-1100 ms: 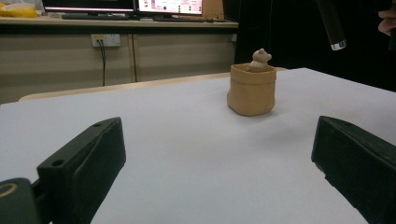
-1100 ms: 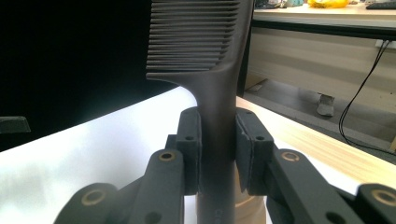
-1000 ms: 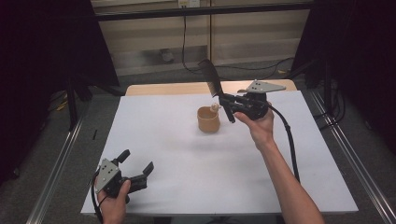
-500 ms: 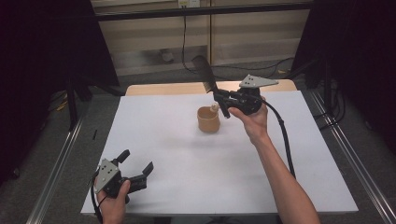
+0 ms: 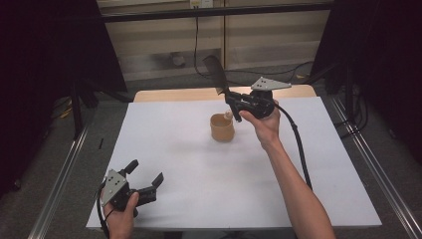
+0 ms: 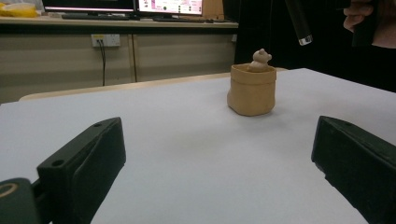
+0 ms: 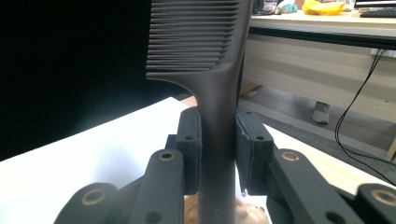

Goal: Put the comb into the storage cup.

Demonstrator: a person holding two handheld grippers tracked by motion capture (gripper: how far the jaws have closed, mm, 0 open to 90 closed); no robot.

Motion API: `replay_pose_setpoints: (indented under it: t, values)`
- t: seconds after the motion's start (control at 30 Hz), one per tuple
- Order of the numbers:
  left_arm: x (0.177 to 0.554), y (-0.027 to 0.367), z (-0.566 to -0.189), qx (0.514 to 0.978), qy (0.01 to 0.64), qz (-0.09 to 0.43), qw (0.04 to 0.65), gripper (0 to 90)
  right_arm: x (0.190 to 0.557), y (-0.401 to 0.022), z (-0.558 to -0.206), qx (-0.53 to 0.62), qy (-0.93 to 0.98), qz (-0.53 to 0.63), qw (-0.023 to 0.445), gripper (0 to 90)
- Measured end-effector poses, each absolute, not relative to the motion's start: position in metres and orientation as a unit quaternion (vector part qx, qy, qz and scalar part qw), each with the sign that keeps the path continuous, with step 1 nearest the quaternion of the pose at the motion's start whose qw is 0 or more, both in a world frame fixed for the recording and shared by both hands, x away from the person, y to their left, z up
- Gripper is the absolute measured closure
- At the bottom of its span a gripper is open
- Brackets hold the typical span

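Right tongs [image 5: 230, 97] have lifted and swung the comb [image 5: 215, 72] up and back since a second ago; its toothed end now points away over the bench's far edge. Left tongs [image 5: 145, 181] unchanged, same spot near the front left corner.

Right tongs [image 7: 218, 149]: clamped on the comb handle, pads pressed on both flat sides in the right gripper view. The right hand [image 5: 266, 122] holds them above and just right of the cup [image 5: 222, 127]. Comb [image 7: 205, 60] is dark, matte, one piece, with a row of fine close teeth on one edge and a thick handle. Faint embossed lettering low on the handle, too small to read. In the left gripper view the round butt end of the handle [image 6: 299, 21] hangs above and right of the cup.

Left tongs [image 6: 219, 163]: jaws wide apart, nothing between them, resting low over the bench, left hand [image 5: 121, 219] behind them, well apart from the cup.

Cup [image 6: 251, 89]: tan, soft-sided with a rolled rim, standing upright mid-bench, a small tan bear figure [image 6: 259, 60] poking out of the top.

Bench [image 5: 199, 164]: white sheet over a wooden top. Monitors [image 6: 135, 5] on a counter behind; screen text unreadable.
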State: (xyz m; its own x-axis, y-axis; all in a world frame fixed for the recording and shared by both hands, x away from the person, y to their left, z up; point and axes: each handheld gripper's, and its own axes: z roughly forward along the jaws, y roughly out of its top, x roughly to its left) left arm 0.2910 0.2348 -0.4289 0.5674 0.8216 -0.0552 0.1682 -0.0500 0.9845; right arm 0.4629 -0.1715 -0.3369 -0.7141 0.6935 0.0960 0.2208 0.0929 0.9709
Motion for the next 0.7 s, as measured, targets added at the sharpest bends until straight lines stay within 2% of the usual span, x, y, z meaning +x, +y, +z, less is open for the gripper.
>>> replay_pose_setpoints:
  t: [0.7]
  values:
    - [0.291, 0.234, -0.429, 0.668, 0.369, 0.280, 0.583, 3.0, 0.480, -0.155, -0.348, 0.321, 0.712, 0.592, 0.196, 73.2]
